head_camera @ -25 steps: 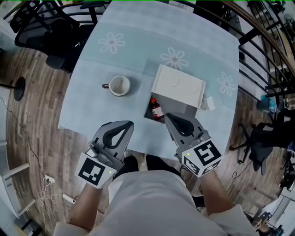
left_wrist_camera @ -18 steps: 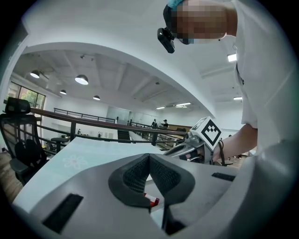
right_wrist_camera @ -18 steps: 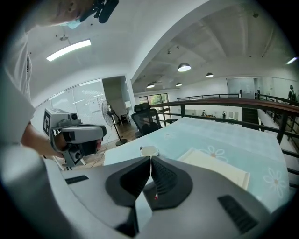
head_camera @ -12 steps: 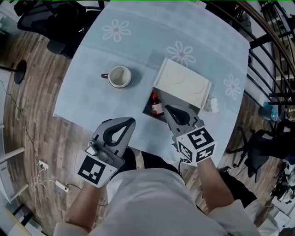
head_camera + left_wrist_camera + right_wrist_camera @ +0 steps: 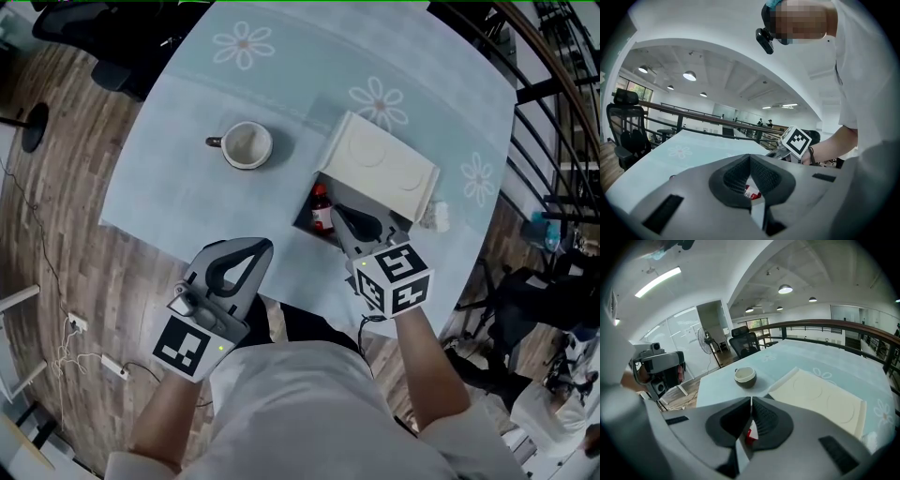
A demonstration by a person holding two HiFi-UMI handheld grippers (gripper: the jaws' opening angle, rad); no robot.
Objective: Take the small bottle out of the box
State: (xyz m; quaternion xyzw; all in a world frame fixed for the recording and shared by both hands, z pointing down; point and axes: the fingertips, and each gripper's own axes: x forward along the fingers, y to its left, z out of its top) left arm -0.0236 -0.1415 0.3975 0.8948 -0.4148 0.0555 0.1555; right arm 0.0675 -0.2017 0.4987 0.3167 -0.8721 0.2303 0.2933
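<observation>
**A:** Head view first: place of the small bottle (image 5: 322, 208)?

**B:** Inside the box (image 5: 305, 214), at its left end, red cap toward the open white lid (image 5: 384, 173). Box on the table (image 5: 178, 187), with a mug (image 5: 247, 145) to the left, apart from it.

**A:** And the two tongs there?

**B:** Right gripper (image 5: 339, 212) above the opening of the box, just beside the bottle. Left gripper (image 5: 266, 247) over the near edge of the table, apart from the box. From this view both seem closed and empty.

**A:** Now the left gripper view.

**B:** Left gripper (image 5: 750, 157) with both jaws pressed together at the tips, nothing between them. Behind the hollow under the tips, a small red and white piece of the bottle (image 5: 751, 191). At the right, the marker cube of the right gripper (image 5: 796, 140), in a hand.

**A:** Finally the right gripper view.

**B:** Right gripper (image 5: 751, 399) also closed tip to tip, gripping nothing. Below the tips, seen through the hollow, a red part of the bottle (image 5: 750, 435), not touched by the pads. Ahead the mug (image 5: 745, 376), to the right the flat lid (image 5: 820, 401).
</observation>
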